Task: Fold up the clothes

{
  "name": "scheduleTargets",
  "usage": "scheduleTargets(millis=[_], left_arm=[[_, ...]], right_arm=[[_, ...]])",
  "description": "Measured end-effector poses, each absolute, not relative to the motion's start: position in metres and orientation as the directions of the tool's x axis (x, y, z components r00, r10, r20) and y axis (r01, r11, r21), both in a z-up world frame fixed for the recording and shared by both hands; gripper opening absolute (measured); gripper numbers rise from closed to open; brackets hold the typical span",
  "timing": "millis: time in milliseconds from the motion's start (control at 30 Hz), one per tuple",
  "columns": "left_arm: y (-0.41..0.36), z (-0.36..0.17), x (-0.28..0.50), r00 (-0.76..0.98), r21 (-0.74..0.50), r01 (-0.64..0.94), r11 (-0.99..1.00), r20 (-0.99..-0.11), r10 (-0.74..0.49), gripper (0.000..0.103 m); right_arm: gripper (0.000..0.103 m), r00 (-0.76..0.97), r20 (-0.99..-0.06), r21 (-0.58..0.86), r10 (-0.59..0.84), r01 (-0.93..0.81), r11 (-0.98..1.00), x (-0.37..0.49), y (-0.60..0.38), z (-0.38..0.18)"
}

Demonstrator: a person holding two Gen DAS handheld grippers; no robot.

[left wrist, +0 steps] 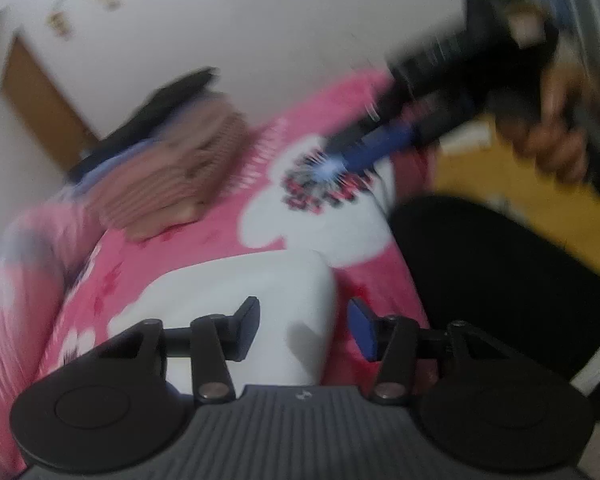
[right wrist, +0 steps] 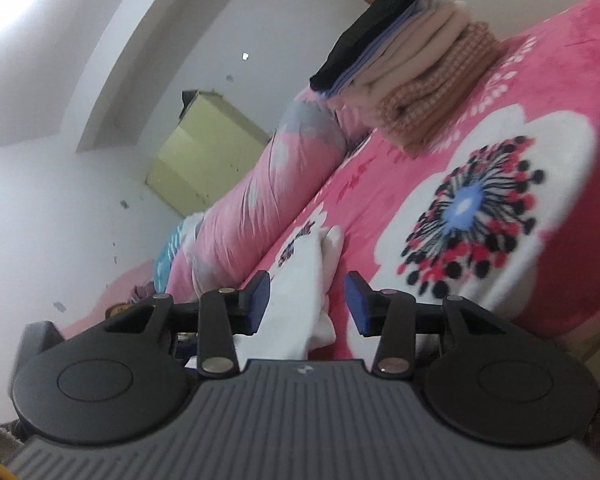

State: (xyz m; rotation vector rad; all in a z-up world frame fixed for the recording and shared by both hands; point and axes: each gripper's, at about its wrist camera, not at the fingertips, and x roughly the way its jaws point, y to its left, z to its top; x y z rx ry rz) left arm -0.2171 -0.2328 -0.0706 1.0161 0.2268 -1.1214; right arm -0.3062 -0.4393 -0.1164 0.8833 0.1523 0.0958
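A: Start with the left wrist view. How does the left gripper (left wrist: 304,328) stand?

B: Its jaws are spread, with nothing pinched. It tilts downward over the bed, and a folded white cloth (left wrist: 236,312) lies on the pink blanket (left wrist: 188,240) right under and ahead of the gap, clear of both pads.

A: And farther out?

B: Ahead and to its left sits a stack of folded clothes (left wrist: 168,176), tan and checked pieces with a black one on top. Ahead to the right, the right gripper (left wrist: 340,152) reaches in over the blanket's big flower print, gripped by a hand (left wrist: 556,136) at the upper right. The picture is blurred, so I cannot tell from here how that one's jaws stand.

A: The right wrist view, then?

B: There the right gripper (right wrist: 306,304) is plainly spread and empty. It points about level along the bed, and the whole view is rolled so the bed slopes up to the right. The white cloth (right wrist: 304,280) lies just ahead between the fingers, apart from the pads. The stack (right wrist: 412,72) is far ahead, up to the right, and a rolled pink quilt (right wrist: 260,208) lies ahead to the left.
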Motion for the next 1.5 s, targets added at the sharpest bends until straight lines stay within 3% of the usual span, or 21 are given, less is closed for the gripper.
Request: scheduleTargets(millis=[33,200,333,467,567,733,900,1000,1100,1167,1233,1333,1500], left_arm=[[-0.237,-0.079,-0.217,0.481,0.580,0.813,0.051,-0.621,-0.618,0.034],[-0.235,-0.085,-0.204,0.496,0.571,0.817,0.081,-0.623,-0.605,0.009],[-0.224,-0.053,-0.171,0.432,0.362,0.899,0.247,-0.635,-0.641,0.008],[-0.210,-0.032,-0.146,0.397,0.184,0.912,0.366,-0.622,-0.675,0.007],[-0.200,-0.022,-0.132,0.372,0.072,0.905,0.418,-0.607,-0.702,0.007],[-0.191,-0.017,-0.126,0.347,0.010,0.906,0.423,-0.590,-0.729,0.007],[-0.188,-0.022,-0.123,0.325,-0.011,0.916,0.401,-0.566,-0.757,0.007],[-0.182,-0.026,-0.120,0.316,-0.047,0.913,0.406,-0.548,-0.774,0.007],[-0.177,-0.030,-0.111,0.301,-0.104,0.904,0.416,-0.536,-0.789,0.007],[-0.174,-0.032,-0.105,0.286,-0.137,0.900,0.414,-0.531,-0.798,0.007],[-0.171,-0.032,-0.099,0.270,-0.171,0.895,0.413,-0.529,-0.804,0.007],[-0.167,-0.033,-0.091,0.255,-0.212,0.883,0.418,-0.532,-0.808,0.008],[-0.160,-0.034,-0.082,0.249,-0.251,0.864,0.437,-0.542,-0.803,0.008]], right_arm=[[0.041,0.986,-0.083,0.781,0.143,-0.025,0.624,-0.310,-0.440,-0.118],[0.042,0.991,-0.045,0.824,0.127,-0.035,0.565,-0.316,-0.448,-0.127],[0.042,0.990,-0.018,0.887,0.139,-0.049,0.460,-0.310,-0.450,-0.137],[0.042,0.972,0.009,0.978,0.235,-0.058,0.200,-0.291,-0.450,-0.159],[0.042,0.951,0.083,0.996,0.299,-0.071,-0.050,-0.276,-0.445,-0.181],[0.041,0.939,0.133,0.946,0.318,-0.025,-0.322,-0.255,-0.432,-0.201],[0.039,0.928,0.029,0.948,0.372,0.092,-0.304,-0.239,-0.432,-0.184],[0.037,0.926,-0.083,0.961,0.367,0.172,-0.217,-0.232,-0.442,-0.168],[0.038,0.918,-0.186,0.971,0.351,0.116,0.210,-0.229,-0.451,-0.119],[0.039,0.903,-0.258,0.823,0.345,0.018,0.567,-0.227,-0.440,-0.088],[0.039,0.877,-0.320,0.583,0.358,-0.115,0.804,-0.224,-0.424,-0.067],[0.039,0.834,-0.331,0.396,0.442,-0.303,0.867,-0.214,-0.410,-0.060],[0.039,0.736,-0.343,0.300,0.584,-0.504,0.810,-0.188,-0.402,-0.063]])
